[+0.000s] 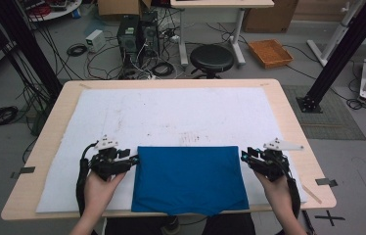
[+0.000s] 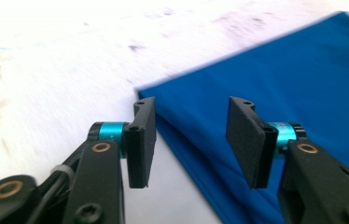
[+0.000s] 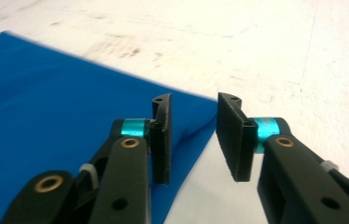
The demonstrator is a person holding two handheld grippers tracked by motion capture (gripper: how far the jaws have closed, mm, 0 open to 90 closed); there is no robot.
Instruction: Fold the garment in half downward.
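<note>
Blue folded cloth (image 1: pixel 189 178) lies flat on the white mat (image 1: pixel 171 112) at the table's near edge.
I see the left gripper (image 1: pixel 133 160) and right gripper (image 1: pixel 243 155) at its far corners, jaws spread, pinching nothing.

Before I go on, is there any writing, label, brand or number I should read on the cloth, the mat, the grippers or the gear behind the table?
None can be read.
Folded blue cloth: plain, no tag or print showing.
White felt mat: dark smudges, no writing.
Left gripper and right gripper: no markings on the black fingers.
Black computer towers on the floor: any labels too small to read.
</note>
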